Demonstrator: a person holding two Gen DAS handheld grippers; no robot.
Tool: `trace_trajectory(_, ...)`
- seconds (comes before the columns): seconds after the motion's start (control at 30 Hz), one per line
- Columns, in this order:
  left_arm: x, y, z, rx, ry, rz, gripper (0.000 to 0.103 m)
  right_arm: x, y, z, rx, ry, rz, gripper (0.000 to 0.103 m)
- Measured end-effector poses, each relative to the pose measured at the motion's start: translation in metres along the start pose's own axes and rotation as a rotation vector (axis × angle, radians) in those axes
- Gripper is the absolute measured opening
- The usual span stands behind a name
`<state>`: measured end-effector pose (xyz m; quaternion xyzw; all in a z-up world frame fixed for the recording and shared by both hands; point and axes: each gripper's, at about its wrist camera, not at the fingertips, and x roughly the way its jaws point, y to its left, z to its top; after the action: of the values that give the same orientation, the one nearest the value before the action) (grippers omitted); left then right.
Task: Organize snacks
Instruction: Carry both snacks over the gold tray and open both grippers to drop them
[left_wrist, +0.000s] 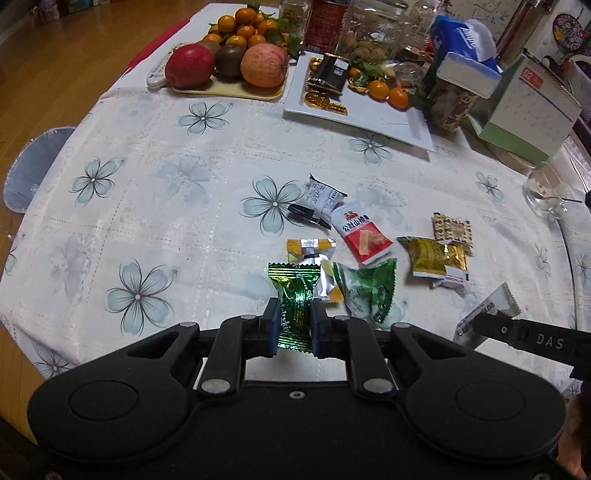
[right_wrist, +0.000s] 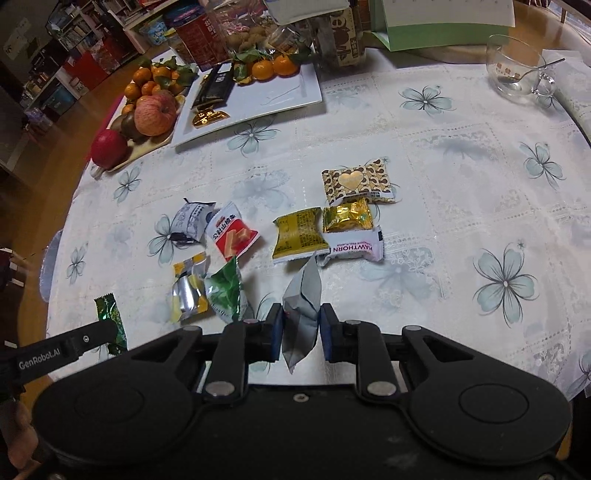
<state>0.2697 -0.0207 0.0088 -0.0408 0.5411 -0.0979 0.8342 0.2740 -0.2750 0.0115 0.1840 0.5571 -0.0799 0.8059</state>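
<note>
Floral cloth covers the round worktop, whose left edge curves down to a wooden floor; a broad bare stretch of cloth lies open on the left, between the loose snacks and the fruit at the back.

Left tool is closed narrow on a shiny green sweet, which stands upright between the blue pads, lifted at the near edge. Right tool pinches a grey packet, its corner poking up above the pads; in the left view the same packet shows white, at the tip of the right tool's black arm.

Loose on the cloth, near the middle: a grey-white packet touching a red-and-white packet, a yellow-silver sweet overlapping a pale green packet, and to the right a cluster of a gold packet, a gold foil sweet, a heart-print packet and a pink-white hawthorn packet, all touching or just beside each other.

At the back, a tan tray carries apples, kiwis and a heap of small oranges. Beside it a white plate holds gold coins, dark packets and a few oranges, with its near half bare. Jars, a tissue box and a calendar crowd the far right, and a glass cup with a spoon stands near the right edge.
</note>
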Motion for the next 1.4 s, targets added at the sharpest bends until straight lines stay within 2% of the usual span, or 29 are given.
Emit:
trace_trajectory(0.1,-0.022,-0.007,-0.027,0.041,-0.042,0.008,0.022,-0.02,-0.001,-0.025,-0.003,-0.021,0.025,0.023)
trace_trajectory(0.2,-0.035,-0.011,-0.057,0.053,-0.04,0.012,0.022,-0.036,-0.007,-0.059,0.015,-0.009,0.056,0.023)
trace_trajectory(0.3,-0.04,-0.014,-0.087,0.057,0.002,0.017,0.022,-0.045,-0.013,-0.092,0.029,0.014,0.063,0.023)
trace_trajectory(0.43,-0.04,-0.013,-0.123,0.042,0.061,0.025,0.022,-0.055,-0.017,-0.134,0.014,0.041,0.02,0.023)
trace_trajectory(0.63,-0.042,-0.014,-0.155,0.036,0.098,0.054,0.022,-0.069,-0.018,-0.176,-0.005,0.065,-0.012,0.023)
trace_trajectory(0.97,-0.051,-0.02,-0.171,0.088,0.092,0.106,0.025,-0.079,-0.012,-0.197,-0.031,0.08,-0.037,0.023)
trace_trajectory(1.07,-0.054,-0.021,-0.172,0.102,0.072,0.128,0.031,-0.081,-0.009,-0.196,-0.042,0.068,-0.037,0.027)
trace_trajectory(1.17,-0.054,-0.022,-0.172,0.108,0.066,0.135,0.032,-0.084,-0.008,-0.195,-0.044,0.055,-0.036,0.033)
trace_trajectory(1.4,-0.051,-0.021,-0.171,0.101,0.084,0.143,0.032,-0.082,-0.008,-0.193,-0.044,0.059,-0.032,0.037)
